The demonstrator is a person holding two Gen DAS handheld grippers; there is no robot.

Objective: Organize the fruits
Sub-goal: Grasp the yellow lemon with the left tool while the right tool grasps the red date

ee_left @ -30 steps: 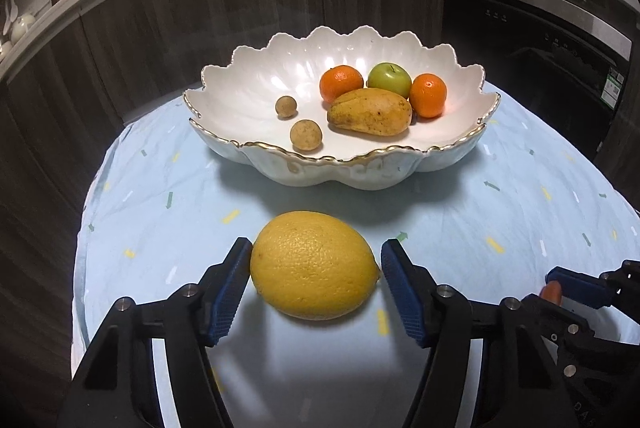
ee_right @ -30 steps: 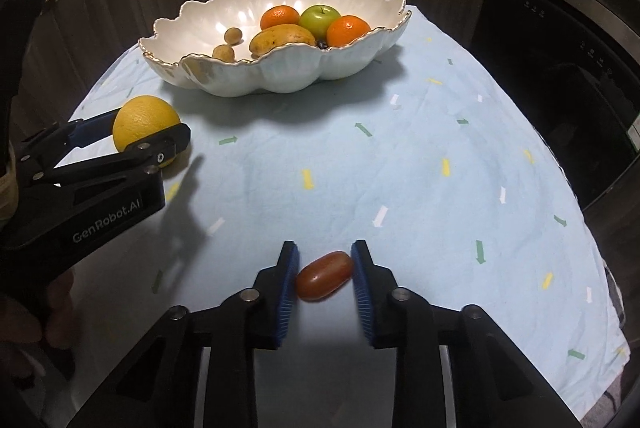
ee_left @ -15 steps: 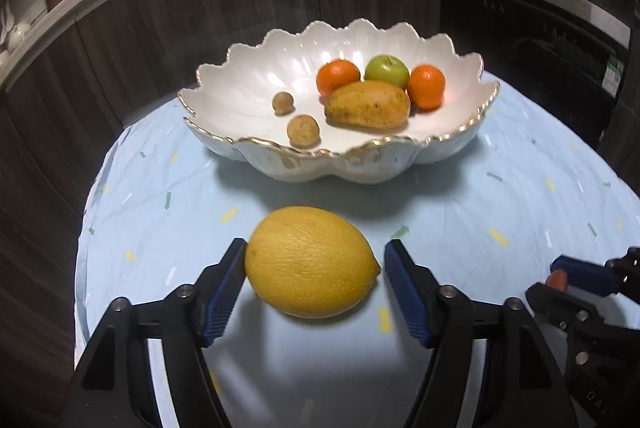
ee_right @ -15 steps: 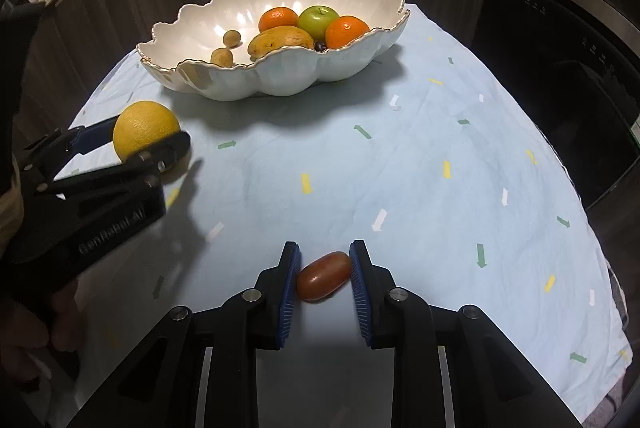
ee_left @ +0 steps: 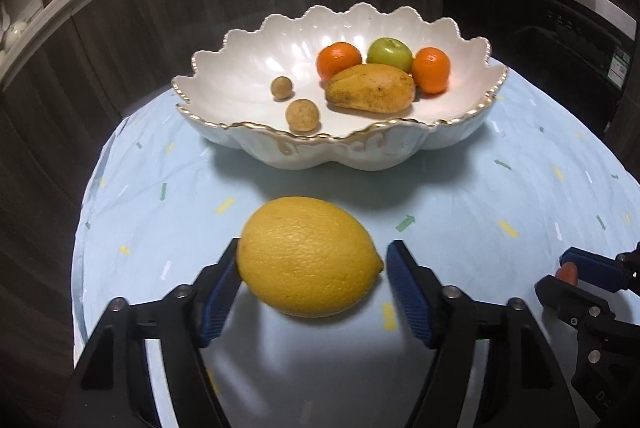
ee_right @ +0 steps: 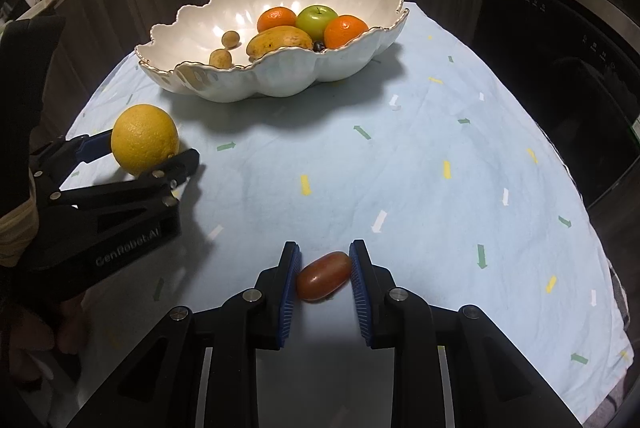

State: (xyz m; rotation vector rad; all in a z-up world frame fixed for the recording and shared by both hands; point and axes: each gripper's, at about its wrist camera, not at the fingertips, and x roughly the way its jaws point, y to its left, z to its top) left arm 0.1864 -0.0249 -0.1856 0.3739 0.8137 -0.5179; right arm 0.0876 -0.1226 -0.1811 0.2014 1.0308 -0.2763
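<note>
Between your left gripper point(ee_left: 312, 268) jaws: the lemon point(ee_left: 309, 255), long axis crosswise; jaws just narrowed, left pad touching, right pad seemingly apart. Bowl point(ee_left: 360, 148) straight ahead. Right view: right gripper point(ee_right: 324, 278) clamps the small red fruit point(ee_right: 323, 276); bowl ahead-left.

White "GenRobot.AI" lettering on black body of left tongs point(ee_right: 154, 164), lower left of right wrist view, slightly blurred. Single pale letter, perhaps "D", on black body of right tongs point(ee_left: 568, 274), lower right of left wrist view. Green-white sticker point(ee_left: 619, 65) on dark appliance, right edge: print too small to read.
</note>
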